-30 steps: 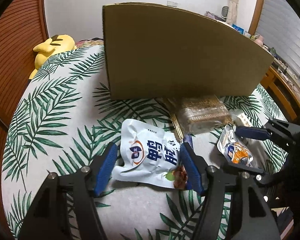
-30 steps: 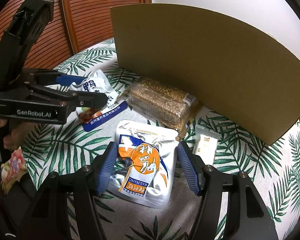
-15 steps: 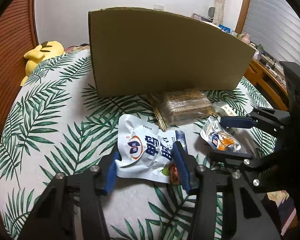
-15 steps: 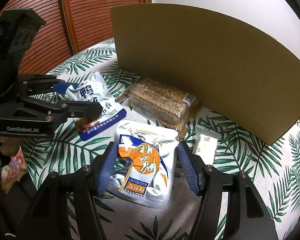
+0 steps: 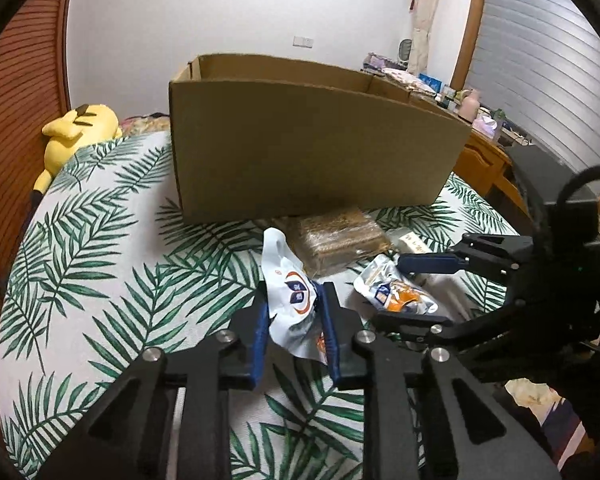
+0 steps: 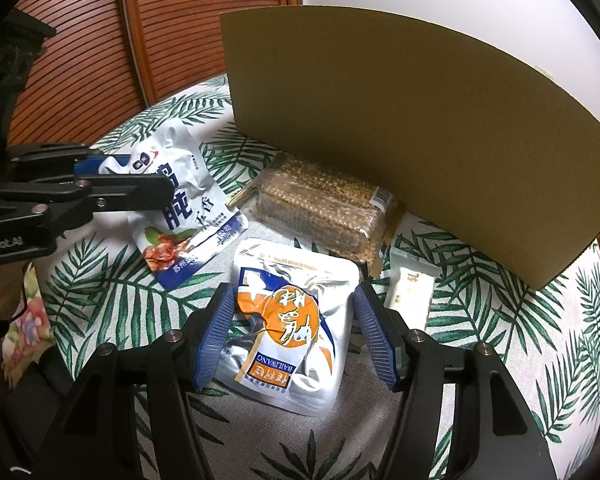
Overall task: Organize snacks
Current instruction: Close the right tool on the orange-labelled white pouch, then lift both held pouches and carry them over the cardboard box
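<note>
**Two pouches in play, one already pinched**

Closing the left gripper (image 5: 294, 320) on the white-and-blue pouch (image 5: 290, 300), pads pressing both sides, pouch crumpled and standing upright between the fingers (image 5: 260, 334), far end tipping toward the cardboard box (image 5: 312, 148). Hovering the right gripper (image 6: 296, 336) over the orange-and-silver pouch (image 6: 288, 324), fingers spread wide and not touching, pouch lying flat on the leaf-print surface (image 5: 92, 248), long axis running along the fingers toward the box. Sitting just beyond: seed bar pack (image 6: 324, 208) and small white packet (image 6: 410, 288). Likely lifting next, box opening straight ahead of the left.
</note>
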